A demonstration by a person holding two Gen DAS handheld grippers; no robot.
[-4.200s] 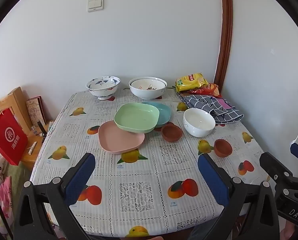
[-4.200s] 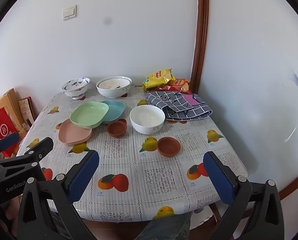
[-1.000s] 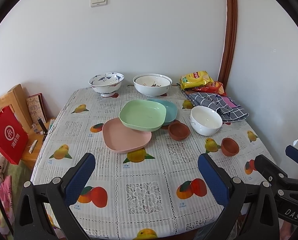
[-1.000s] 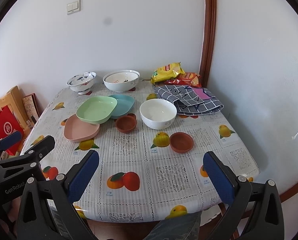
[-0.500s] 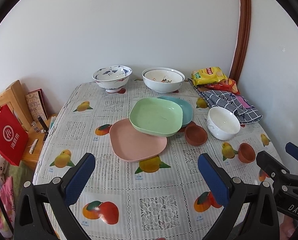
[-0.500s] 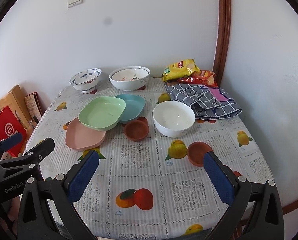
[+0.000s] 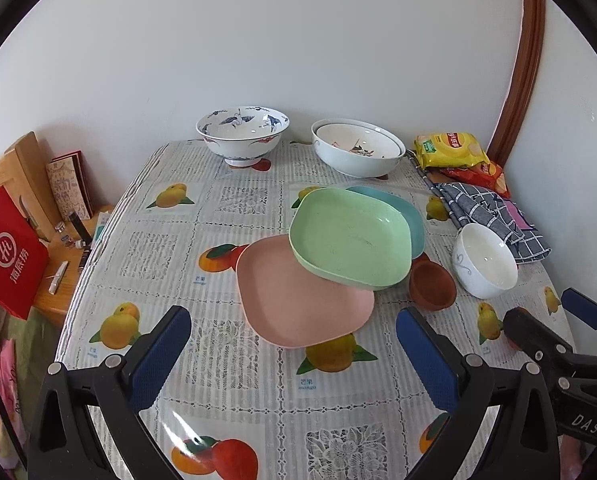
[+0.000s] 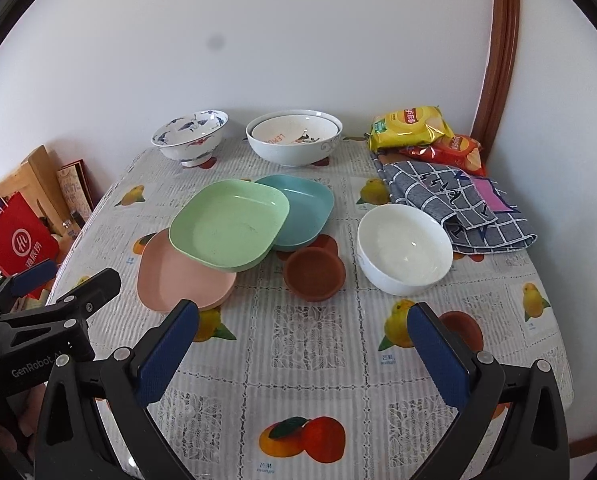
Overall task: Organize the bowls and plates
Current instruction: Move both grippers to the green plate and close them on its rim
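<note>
Left wrist view is showing the left gripper (image 7: 292,350) hovering with its blue-padded jaws spread wide and gripping nothing, pointing at a flat pink square plate (image 7: 304,300) lying on the fruit-print tablecloth (image 7: 226,364); a pale green square plate (image 7: 350,238) is leaning tilted across the pink one and a teal square plate (image 7: 408,210) behind it, with a small brown clay dish (image 7: 432,284) just beside them. Right wrist view is showing the right gripper (image 8: 302,354) likewise spread apart and empty, facing the same brown dish and a plain white round bowl (image 8: 404,248) sitting next to a grey checked cloth (image 8: 458,200), while a second brown clay dish (image 8: 464,330) is lying partly hidden behind the right-hand finger. By my judgement nothing is stacked yet, and the risk is lying in the tilted green plate: nudging the pink plate underneath could be sliding it off, and a careless pass could be knocking the hidden dish toward the table edge.
</note>
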